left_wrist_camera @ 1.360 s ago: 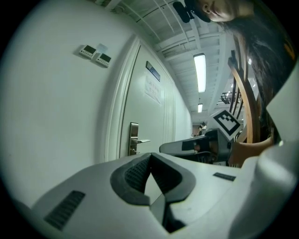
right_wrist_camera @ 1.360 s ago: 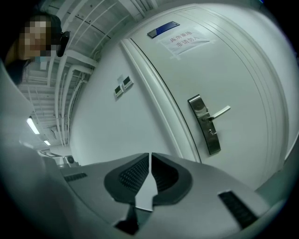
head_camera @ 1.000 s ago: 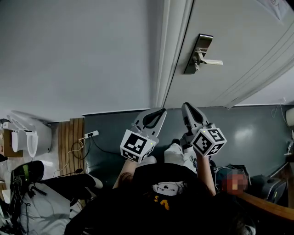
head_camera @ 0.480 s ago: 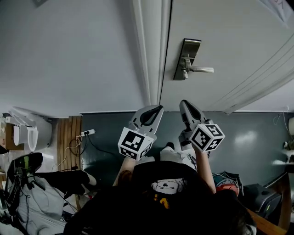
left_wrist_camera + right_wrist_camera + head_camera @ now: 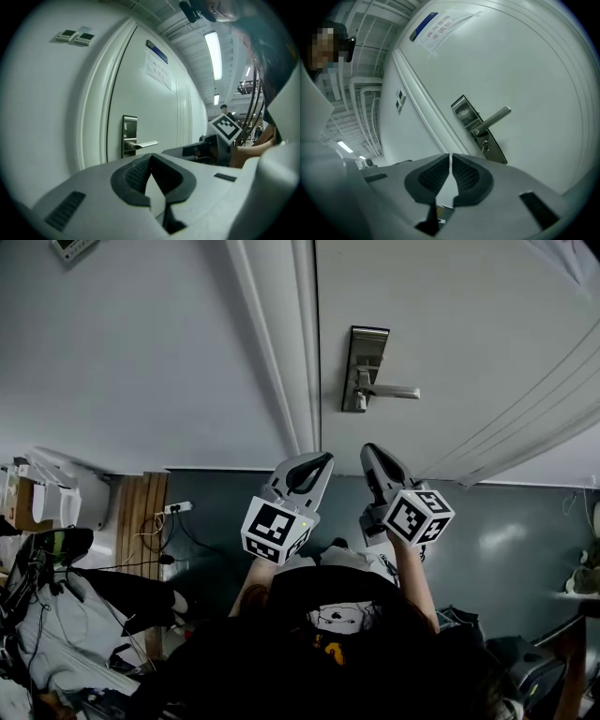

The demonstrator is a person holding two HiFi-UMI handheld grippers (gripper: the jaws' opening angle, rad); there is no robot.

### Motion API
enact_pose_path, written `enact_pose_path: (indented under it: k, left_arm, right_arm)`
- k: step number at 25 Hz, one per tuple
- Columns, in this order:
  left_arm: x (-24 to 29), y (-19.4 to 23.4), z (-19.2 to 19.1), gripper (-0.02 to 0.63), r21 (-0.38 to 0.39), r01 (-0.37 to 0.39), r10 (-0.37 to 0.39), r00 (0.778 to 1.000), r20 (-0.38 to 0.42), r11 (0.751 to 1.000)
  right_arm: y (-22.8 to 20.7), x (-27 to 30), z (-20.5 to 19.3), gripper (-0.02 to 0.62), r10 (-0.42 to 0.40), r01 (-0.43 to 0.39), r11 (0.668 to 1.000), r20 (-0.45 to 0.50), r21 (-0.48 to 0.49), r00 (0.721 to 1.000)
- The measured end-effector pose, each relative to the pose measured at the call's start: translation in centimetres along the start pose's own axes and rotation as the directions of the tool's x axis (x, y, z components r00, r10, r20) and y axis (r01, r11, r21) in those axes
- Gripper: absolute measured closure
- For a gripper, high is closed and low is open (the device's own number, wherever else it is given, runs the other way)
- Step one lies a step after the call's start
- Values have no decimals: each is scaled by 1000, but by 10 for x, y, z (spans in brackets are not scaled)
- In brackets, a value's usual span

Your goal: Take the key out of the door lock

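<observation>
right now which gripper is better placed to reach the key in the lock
Probably right. The right gripper lines up with the lock plate; the left gripper sits toward the door frame. Both shut.

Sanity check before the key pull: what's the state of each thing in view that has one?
door: closed.
door handle: level, not pressed.
key: small, appears to sit in the lock below the handle.
left gripper: shut, empty, short of the door.
right gripper: shut, empty, short of the door.
</observation>
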State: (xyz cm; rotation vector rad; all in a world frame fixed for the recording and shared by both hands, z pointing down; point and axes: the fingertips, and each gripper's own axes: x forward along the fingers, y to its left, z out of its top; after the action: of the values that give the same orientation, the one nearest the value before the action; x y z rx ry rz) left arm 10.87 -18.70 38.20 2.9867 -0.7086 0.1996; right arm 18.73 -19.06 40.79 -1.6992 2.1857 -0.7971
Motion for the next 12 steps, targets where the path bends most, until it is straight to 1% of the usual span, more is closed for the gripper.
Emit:
enact_pose_path:
  k: [4,8,12]
  left_arm:
    - [9,-10,-3,600,7,-25,25,1000,-9,1000]
    - [16,-15,-10,601,13,-45,46,998,-38,999]
    - [16,-13,-9,600,16,-75,76,996,-42,997]
  right_arm:
    - [-12,0,2,588,35,-35,999,-13,17,999]
    - [-25,3,2,586,56,-55,998,-24,31,998]
    - [-35,13,-2,586,76,-74,995,-35,74,996]
